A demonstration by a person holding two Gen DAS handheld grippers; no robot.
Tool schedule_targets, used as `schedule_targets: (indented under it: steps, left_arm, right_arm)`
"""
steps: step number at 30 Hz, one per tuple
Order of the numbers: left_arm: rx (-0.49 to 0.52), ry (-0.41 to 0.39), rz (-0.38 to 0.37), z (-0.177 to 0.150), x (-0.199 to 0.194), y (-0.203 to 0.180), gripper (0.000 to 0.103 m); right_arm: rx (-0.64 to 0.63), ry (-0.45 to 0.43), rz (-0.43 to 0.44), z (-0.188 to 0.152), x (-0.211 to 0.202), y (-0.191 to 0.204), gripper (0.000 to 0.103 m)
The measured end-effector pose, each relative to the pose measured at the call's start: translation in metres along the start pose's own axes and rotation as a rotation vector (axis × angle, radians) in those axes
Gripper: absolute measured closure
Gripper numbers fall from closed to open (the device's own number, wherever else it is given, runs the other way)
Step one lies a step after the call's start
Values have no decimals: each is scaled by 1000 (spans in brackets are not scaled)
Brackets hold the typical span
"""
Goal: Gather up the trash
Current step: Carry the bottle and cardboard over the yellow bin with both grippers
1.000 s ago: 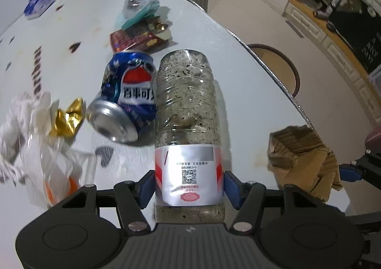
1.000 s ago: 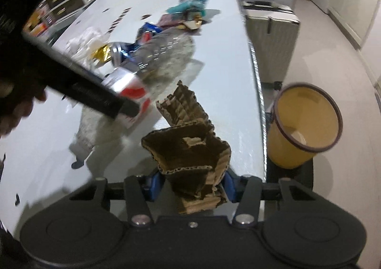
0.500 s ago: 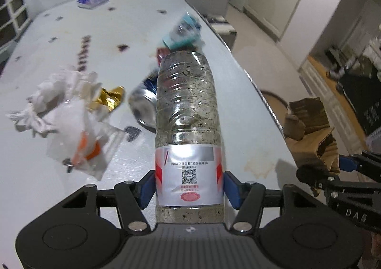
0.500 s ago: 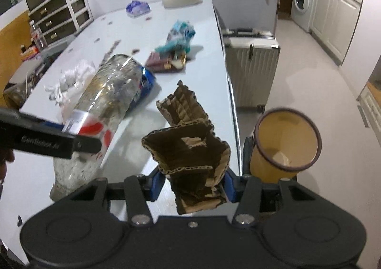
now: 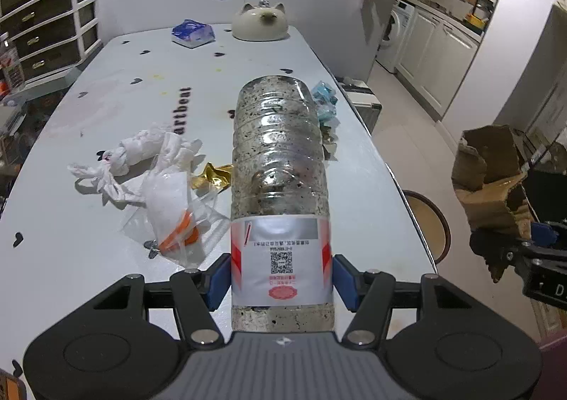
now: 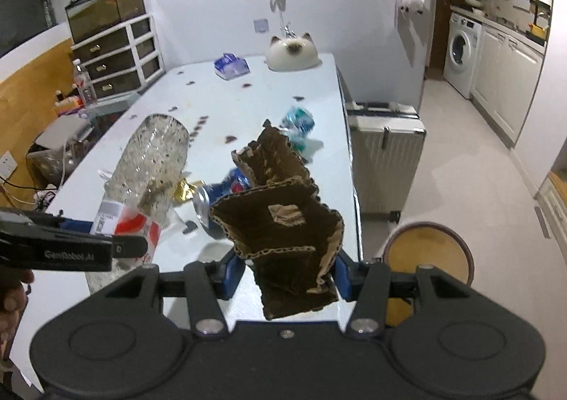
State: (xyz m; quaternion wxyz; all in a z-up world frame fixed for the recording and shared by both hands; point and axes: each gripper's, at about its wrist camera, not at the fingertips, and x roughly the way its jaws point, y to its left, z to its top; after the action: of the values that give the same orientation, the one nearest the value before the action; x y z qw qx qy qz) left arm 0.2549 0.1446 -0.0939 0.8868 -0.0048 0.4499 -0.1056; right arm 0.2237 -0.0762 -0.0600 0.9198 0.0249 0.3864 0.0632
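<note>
My left gripper (image 5: pixel 281 276) is shut on a clear, dirty plastic bottle (image 5: pixel 280 166) with a red and white label, held above the white table (image 5: pixel 141 88). In the right wrist view the same bottle (image 6: pixel 149 166) hangs at the left. My right gripper (image 6: pixel 287 279) is shut on a crumpled piece of brown cardboard (image 6: pixel 283 219), lifted over the table's right edge. That cardboard (image 5: pixel 492 180) shows at the right in the left wrist view. A yellow bin (image 6: pixel 428 254) stands on the floor just right of the table.
On the table lie crumpled white tissue and a plastic bag (image 5: pixel 156 169), gold foil (image 5: pixel 212 175), a blue can (image 6: pixel 226 191), a teal wrapper (image 6: pixel 299 123), a tissue pack (image 5: pixel 193 33) and a cat-shaped ceramic (image 5: pixel 260 22). A silver suitcase (image 6: pixel 384 152) stands beside the table.
Both grippers have risen with their loads. The bottle has come up off the table and away from the blue can, and the cardboard is higher above the table edge.
</note>
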Motion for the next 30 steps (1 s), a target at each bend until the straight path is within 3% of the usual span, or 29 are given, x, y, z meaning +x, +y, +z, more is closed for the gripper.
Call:
schedule_targets:
  steps: [10, 16, 24, 30]
  left_arm:
    - [-38, -29, 13, 1, -8, -16, 42]
    - [-85, -34, 68, 7, -1, -43, 42]
    - [-132, -23, 135, 32, 30, -117, 42]
    - [-123, -2, 126, 54, 67, -193, 42]
  right_arm:
    - [51, 8, -2, 3, 0, -23, 51]
    - [15, 11, 36, 10, 10, -49, 51]
    - [-11, 27, 91, 31, 31, -137, 51]
    - [-28, 54, 101, 43, 52, -214, 51]
